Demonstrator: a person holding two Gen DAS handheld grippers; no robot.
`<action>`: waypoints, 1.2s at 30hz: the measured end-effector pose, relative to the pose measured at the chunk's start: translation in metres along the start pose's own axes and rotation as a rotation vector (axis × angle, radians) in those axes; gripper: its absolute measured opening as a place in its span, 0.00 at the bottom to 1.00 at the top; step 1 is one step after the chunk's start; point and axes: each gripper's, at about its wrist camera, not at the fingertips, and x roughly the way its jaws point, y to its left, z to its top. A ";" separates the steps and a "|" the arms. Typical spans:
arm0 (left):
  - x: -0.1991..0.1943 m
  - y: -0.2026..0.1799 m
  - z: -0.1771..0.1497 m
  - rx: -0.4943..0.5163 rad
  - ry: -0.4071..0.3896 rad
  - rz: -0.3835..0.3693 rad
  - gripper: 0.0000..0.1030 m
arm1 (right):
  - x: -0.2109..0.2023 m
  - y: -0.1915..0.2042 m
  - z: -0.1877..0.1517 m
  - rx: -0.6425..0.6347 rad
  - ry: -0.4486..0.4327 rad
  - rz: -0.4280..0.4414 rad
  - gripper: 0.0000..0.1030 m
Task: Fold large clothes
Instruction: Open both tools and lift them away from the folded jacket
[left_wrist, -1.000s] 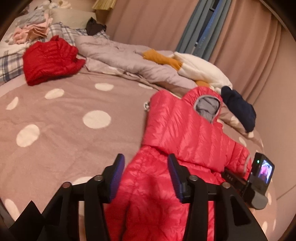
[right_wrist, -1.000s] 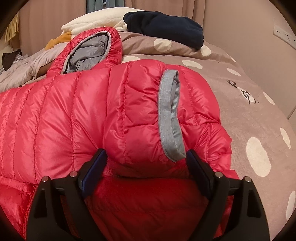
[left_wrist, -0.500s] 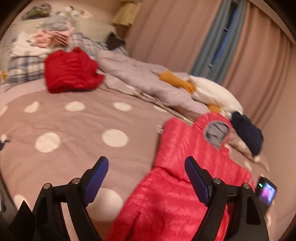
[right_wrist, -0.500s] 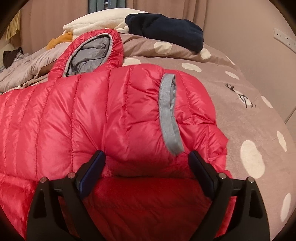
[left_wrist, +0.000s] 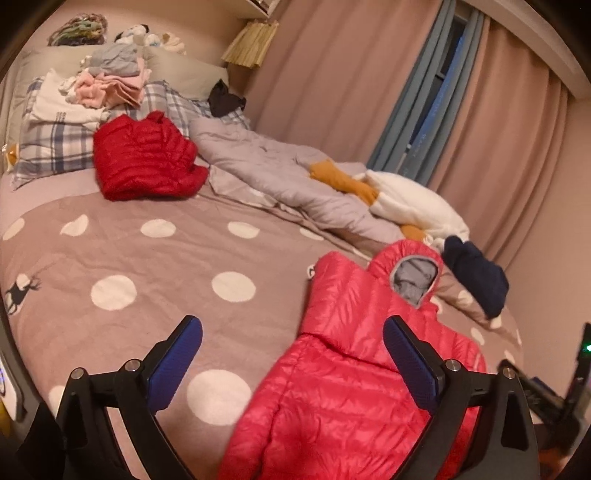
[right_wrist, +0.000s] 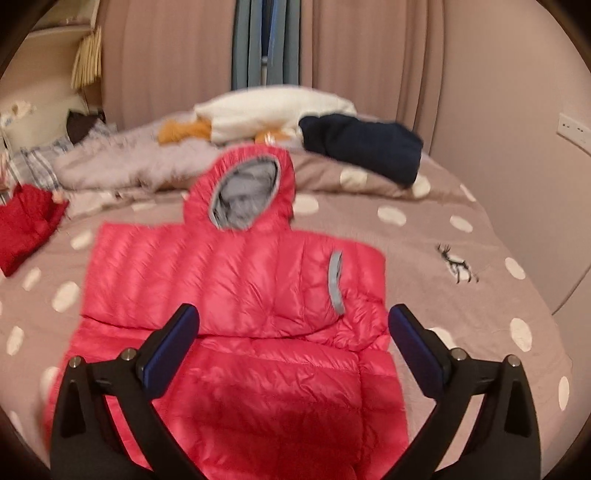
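A pink-red hooded down jacket (left_wrist: 354, 373) (right_wrist: 236, 295) lies flat on the polka-dot bedspread (left_wrist: 122, 254), hood with grey lining (right_wrist: 245, 195) toward the far side. Both sleeves are folded in over the body; a grey cuff (right_wrist: 335, 280) shows on the right one. My left gripper (left_wrist: 291, 354) hovers above the jacket's left edge, its jaws opening wide with nothing between them. My right gripper (right_wrist: 293, 339) hangs over the jacket's middle, jaws also opening, clear of the fabric. The right gripper's body (left_wrist: 554, 391) shows at the edge of the left wrist view.
A folded dark red down jacket (left_wrist: 144, 158) sits far left near plaid pillows (left_wrist: 55, 147) stacked with folded clothes (left_wrist: 110, 81). A grey quilt (left_wrist: 280, 173), orange garment (left_wrist: 343, 181), white fleece (left_wrist: 413, 206) and navy garment (right_wrist: 362, 147) lie along the far side. Curtains (right_wrist: 369, 55) and wall stand behind.
Both grippers let go of the jacket, opened wide and rose away from it. The right one lifted most, so the whole jacket now shows beneath it.
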 end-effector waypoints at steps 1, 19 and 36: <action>-0.003 0.001 0.001 -0.003 -0.010 0.002 0.99 | -0.010 -0.003 0.002 0.017 -0.015 0.015 1.00; -0.082 -0.018 0.021 0.050 -0.153 0.077 0.99 | -0.101 -0.025 -0.028 0.132 -0.112 0.033 1.00; -0.043 -0.056 0.041 0.161 -0.144 0.136 0.99 | -0.073 -0.033 0.048 0.024 -0.092 0.032 1.00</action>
